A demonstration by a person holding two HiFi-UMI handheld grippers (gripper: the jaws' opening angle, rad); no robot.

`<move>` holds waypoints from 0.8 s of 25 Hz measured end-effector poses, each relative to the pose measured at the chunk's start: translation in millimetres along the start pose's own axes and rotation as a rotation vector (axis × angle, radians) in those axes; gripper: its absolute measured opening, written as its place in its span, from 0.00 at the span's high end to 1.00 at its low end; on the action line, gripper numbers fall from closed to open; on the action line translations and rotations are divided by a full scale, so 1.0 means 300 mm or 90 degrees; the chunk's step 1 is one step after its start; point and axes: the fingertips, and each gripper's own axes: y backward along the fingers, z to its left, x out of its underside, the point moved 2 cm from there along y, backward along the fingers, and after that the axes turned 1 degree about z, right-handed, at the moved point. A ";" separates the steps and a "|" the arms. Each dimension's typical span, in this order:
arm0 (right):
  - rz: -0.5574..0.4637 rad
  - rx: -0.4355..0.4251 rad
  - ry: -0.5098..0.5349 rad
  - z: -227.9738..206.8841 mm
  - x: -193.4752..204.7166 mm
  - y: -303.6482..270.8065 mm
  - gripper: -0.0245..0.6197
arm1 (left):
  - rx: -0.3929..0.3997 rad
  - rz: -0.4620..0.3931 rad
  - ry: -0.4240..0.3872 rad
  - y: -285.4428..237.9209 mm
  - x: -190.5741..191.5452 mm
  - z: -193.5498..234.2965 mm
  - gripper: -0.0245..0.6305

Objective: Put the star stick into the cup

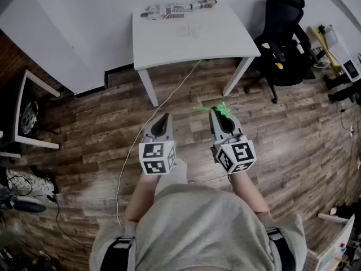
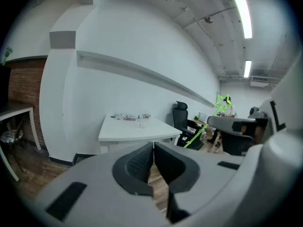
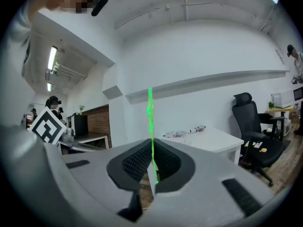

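The green star stick (image 1: 219,109) is pinched in my right gripper (image 1: 216,113), which is shut on it above the wooden floor. In the right gripper view the star stick (image 3: 150,117) stands upright between the pads of the right gripper (image 3: 151,150). My left gripper (image 1: 164,117) is held beside it, shut and with nothing in it; in its own view the left gripper (image 2: 153,148) has its pads together. The clear cup (image 1: 192,31) stands on the white table (image 1: 169,44) ahead, well beyond both grippers. From the left gripper view the cup (image 2: 141,122) is small and far off.
A black office chair (image 1: 282,38) stands right of the table. Packets and a bottle (image 1: 169,9) lie at the table's back edge. A white cable (image 1: 148,129) runs across the floor. A small side table (image 1: 25,117) is at the left.
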 end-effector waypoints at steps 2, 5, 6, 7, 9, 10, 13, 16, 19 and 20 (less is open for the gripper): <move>-0.001 0.007 0.000 0.010 0.006 0.093 0.95 | -0.003 0.007 0.006 0.074 0.042 -0.054 0.95; -0.003 0.018 -0.002 0.016 0.005 0.214 0.95 | 0.000 0.012 0.010 0.164 0.083 -0.134 0.95; -0.004 0.020 -0.005 0.019 0.004 0.248 0.95 | 0.002 0.010 0.008 0.191 0.088 -0.158 0.95; -0.005 0.020 -0.008 0.024 0.004 0.279 0.95 | 0.004 0.007 0.006 0.217 0.090 -0.178 0.95; -0.007 0.019 -0.011 0.041 0.006 0.330 0.95 | 0.005 -0.001 0.005 0.261 0.093 -0.209 0.95; -0.009 0.018 -0.012 0.049 0.006 0.349 0.95 | 0.005 -0.005 0.005 0.278 0.094 -0.219 0.95; -0.015 0.016 -0.011 0.066 0.001 0.385 0.95 | 0.008 -0.014 0.002 0.313 0.094 -0.243 0.95; -0.018 0.016 -0.009 0.071 -0.001 0.411 0.95 | 0.008 -0.020 -0.001 0.335 0.099 -0.261 0.95; -0.020 0.012 -0.006 0.084 -0.003 0.422 0.95 | 0.005 -0.026 0.001 0.350 0.097 -0.259 0.95; -0.021 0.011 -0.006 0.087 -0.004 0.426 0.95 | 0.004 -0.028 0.002 0.354 0.095 -0.260 0.95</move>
